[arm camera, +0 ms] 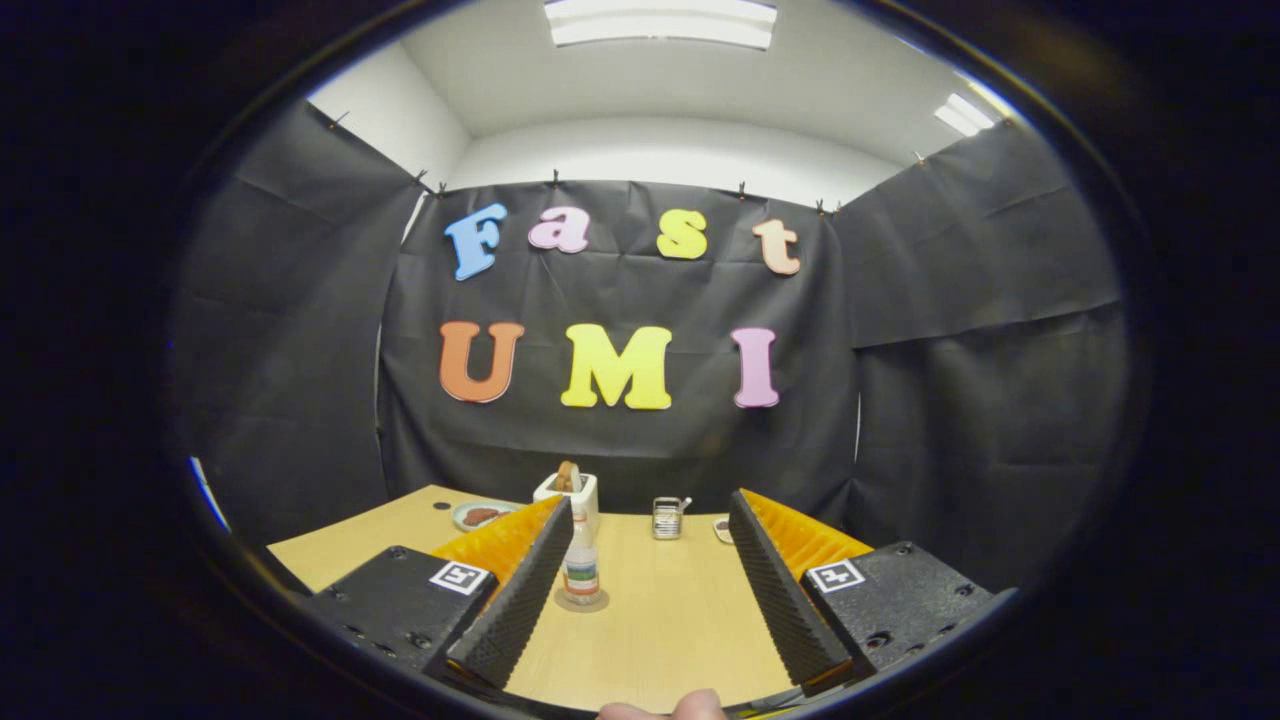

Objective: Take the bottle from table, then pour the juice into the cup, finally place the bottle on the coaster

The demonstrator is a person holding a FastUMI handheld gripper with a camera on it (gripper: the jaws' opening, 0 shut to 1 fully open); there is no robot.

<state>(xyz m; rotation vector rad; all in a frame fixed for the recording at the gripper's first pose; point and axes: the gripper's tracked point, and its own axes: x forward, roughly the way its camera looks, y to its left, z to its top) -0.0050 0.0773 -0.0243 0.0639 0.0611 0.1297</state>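
Observation:
A small clear bottle [581,566] with a coloured label stands upright on a round coaster [582,601] on the wooden table [660,620]. My gripper [649,503] is open wide, with nothing pressed between its fingers. The bottle sits just inside the left finger [520,590], close against its inner face near the tip, and that finger hides the bottle's left edge. The right finger [770,580] stands well away from it. A small glass cup [667,518] stands farther back on the table, ahead between the two fingertips.
A white holder [570,489] with a brown item in it stands behind the bottle. A plate [478,516] with something reddish lies at the back left. A small dish [722,530] peeks out by the right fingertip. A person's fingertip [662,709] shows below the gripper.

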